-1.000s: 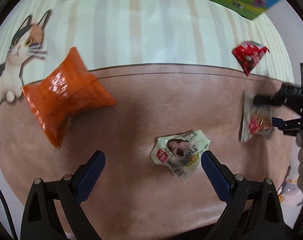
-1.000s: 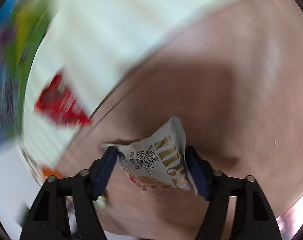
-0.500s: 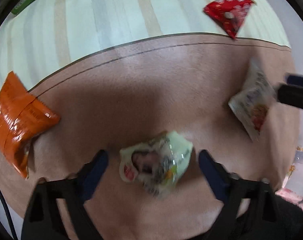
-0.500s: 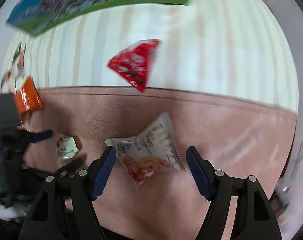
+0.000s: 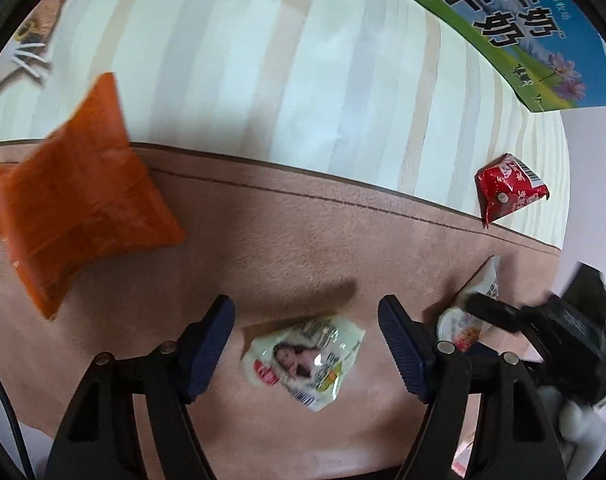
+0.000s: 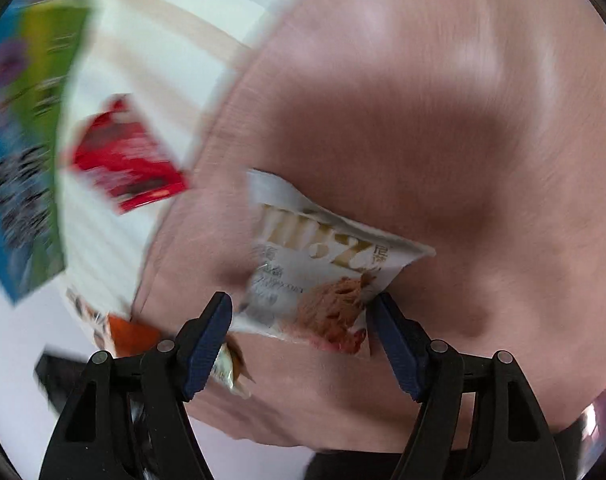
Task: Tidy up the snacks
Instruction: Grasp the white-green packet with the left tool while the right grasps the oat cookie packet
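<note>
**Snack tidy-up: barely started, both tongs lined up on a packet**

The small pale packet with a woman's photo on it (image 5: 303, 356) is lying flat on the pinkish-brown mat (image 5: 303, 240), towards its near edge. The left tongs (image 5: 305, 302) sit right over it. Their jaws have just been closing in, but there's a visible gap on both sides of the packet, so it's between them and not pinched yet.

Next to it, nearer the mat's right edge, is the white packet with the gold lettering (image 6: 323, 272). The right tongs (image 6: 303, 298) straddle that one. Their jaws have just been opening a little; one pad is right at the packet's corner and the other looks just clear of it. That view is pretty smeared, so I read it as not clamped, packet resting on the mat.

Further out, the big orange bag (image 5: 79, 200) lies across the mat's far edge on the left, half onto the striped cloth (image 5: 263, 60). The red packet (image 5: 507, 190) is on the cloth just past the mat's far edge on the right. A blue and green milk box (image 5: 523, 28) sits at the far right corner.

My take: nothing's grouped yet. Four snacks are spread out and well apart, none stacked or lined up. I can't see an obvious bin or tray for them. So basically everything is left to do, starting with these two pickups
</note>
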{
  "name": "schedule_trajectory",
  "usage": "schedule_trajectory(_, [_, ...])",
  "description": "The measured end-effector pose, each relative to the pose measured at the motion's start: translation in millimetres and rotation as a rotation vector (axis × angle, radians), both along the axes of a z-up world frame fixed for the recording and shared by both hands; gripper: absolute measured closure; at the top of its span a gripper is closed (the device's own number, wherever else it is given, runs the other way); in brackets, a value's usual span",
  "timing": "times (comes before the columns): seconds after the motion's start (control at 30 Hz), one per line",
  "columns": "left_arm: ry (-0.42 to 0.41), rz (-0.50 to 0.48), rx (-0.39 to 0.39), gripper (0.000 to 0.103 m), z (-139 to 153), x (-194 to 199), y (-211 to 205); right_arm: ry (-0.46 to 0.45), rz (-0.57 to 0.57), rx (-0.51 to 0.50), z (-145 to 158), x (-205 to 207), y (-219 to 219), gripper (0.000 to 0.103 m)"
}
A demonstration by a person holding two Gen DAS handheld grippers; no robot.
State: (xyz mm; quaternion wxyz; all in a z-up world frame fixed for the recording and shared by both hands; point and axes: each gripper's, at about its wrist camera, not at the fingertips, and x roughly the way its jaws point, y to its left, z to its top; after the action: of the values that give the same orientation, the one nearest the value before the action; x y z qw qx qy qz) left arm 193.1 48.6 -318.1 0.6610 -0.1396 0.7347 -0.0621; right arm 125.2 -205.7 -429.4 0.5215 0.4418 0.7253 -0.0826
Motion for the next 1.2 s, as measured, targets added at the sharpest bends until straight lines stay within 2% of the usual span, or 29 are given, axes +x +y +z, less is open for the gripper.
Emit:
schedule_trajectory(0.07, [-0.006, -0.033, 0.014, 0.03, 3, -7, -3, 0.019, -0.01, -0.029, -6, 3, 4, 0.032])
schedule_trajectory(0.17, [-0.01, -0.077, 0.021, 0.03, 16, -7, -5, -0.006, 0.122, -0.074, -9, 14, 20, 0.039])
schedule_trajectory(0.27, [-0.015, -0.133, 0.028, 0.03, 17, -18, -18, -0.071, 0.36, -0.125, 3, 24, 37, 0.044])
schedule_trajectory(0.37, [0.003, -0.194, 0.024, 0.03, 18, -19, -55, -0.129, 0.696, -0.207, 17, 30, 64, 0.046])
schedule_trajectory(0.47, [0.037, -0.275, 0.05, 0.03, 4, -21, -86, -0.185, 1.067, -0.38, 30, 20, 95, 0.046])
schedule_trajectory(0.53, [0.051, -0.329, 0.081, 0.03, -6, -23, -103, -0.189, 1.147, -0.408, 32, 14, 102, 0.046])
schedule_trajectory(0.63, [0.058, -0.355, 0.102, 0.03, -29, -7, -123, -0.18, 1.11, -0.363, 32, 12, 109, 0.044])
schedule_trajectory(0.8, [0.045, -0.34, 0.101, 0.03, -33, -11, -132, -0.179, 1.016, -0.338, 33, 9, 90, 0.043])
schedule_trajectory(0.9, [0.047, -0.336, 0.098, 0.03, -37, -16, -127, -0.179, 0.991, -0.334, 31, 7, 77, 0.043])
schedule_trajectory(0.97, [0.043, -0.333, 0.107, 0.03, -38, -17, -128, -0.176, 0.98, -0.338, 28, 10, 91, 0.042])
schedule_trajectory(1.03, [0.041, -0.324, 0.103, 0.03, -38, -16, -120, -0.17, 0.969, -0.339, 30, 21, 78, 0.042])
schedule_trajectory(1.2, [0.088, -0.249, 0.014, 0.03, -49, -18, -94, -0.159, 0.937, -0.327, 20, 27, 71, 0.041])
